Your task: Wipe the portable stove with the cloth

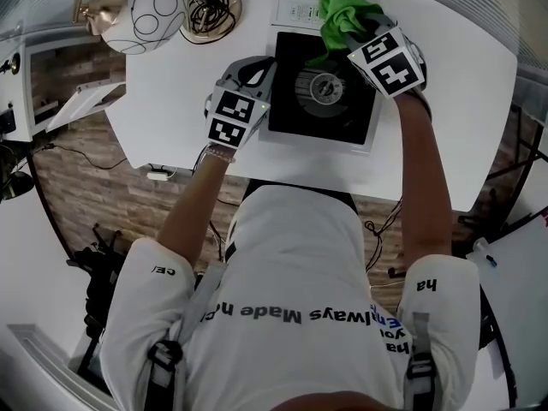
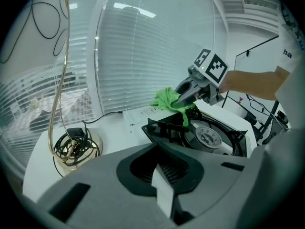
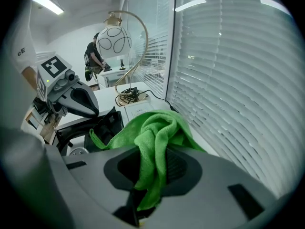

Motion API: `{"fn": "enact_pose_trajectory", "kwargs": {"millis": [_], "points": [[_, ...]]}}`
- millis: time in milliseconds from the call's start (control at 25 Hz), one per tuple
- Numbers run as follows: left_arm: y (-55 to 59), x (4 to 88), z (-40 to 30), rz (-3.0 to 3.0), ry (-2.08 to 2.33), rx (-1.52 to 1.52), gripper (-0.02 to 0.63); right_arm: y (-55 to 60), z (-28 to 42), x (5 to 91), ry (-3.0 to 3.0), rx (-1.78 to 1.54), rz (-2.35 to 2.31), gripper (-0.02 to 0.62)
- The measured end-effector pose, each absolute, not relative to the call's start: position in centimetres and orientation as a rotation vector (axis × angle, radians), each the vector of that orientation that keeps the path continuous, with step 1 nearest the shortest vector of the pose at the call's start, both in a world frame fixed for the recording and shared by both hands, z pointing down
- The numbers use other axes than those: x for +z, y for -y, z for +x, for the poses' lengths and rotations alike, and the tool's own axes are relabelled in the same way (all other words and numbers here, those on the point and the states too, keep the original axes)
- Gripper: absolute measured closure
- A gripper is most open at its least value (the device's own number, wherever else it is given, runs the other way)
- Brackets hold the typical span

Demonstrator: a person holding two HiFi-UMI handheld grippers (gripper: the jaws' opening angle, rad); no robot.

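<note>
The portable stove (image 1: 324, 88), black-topped with a round burner, sits on the white table (image 1: 188, 101). My right gripper (image 1: 368, 37) is shut on the green cloth (image 1: 342, 14) and holds it over the stove's far edge. In the right gripper view the cloth (image 3: 152, 132) bunches between the jaws and drapes toward the stove (image 3: 102, 125). At the stove's left edge my left gripper (image 1: 257, 80) is shut with nothing in it. The left gripper view shows the stove (image 2: 209, 137) ahead, with the right gripper (image 2: 183, 98) and cloth (image 2: 167, 99) above its far corner.
A lamp with a white globe (image 1: 141, 11) stands at the table's far left, and a coiled black cable (image 1: 210, 7) lies on its round base. A white power strip (image 1: 295, 8) lies just behind the stove. Window blinds (image 3: 228, 80) run close behind the table.
</note>
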State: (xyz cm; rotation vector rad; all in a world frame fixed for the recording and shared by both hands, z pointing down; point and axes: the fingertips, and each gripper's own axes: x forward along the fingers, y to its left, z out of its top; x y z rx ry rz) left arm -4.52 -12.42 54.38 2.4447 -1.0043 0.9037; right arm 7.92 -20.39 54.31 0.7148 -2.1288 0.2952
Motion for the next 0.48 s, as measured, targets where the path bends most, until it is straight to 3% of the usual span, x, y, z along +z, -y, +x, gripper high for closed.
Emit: {"fn": "enact_pose_trajectory", "kwargs": {"millis": [480], "points": [[12.5,54.5,-4.6,2.418,1.015,0.923,0.595,19.9,13.2,54.7,2.103,0.354,0.793,0.522]]}}
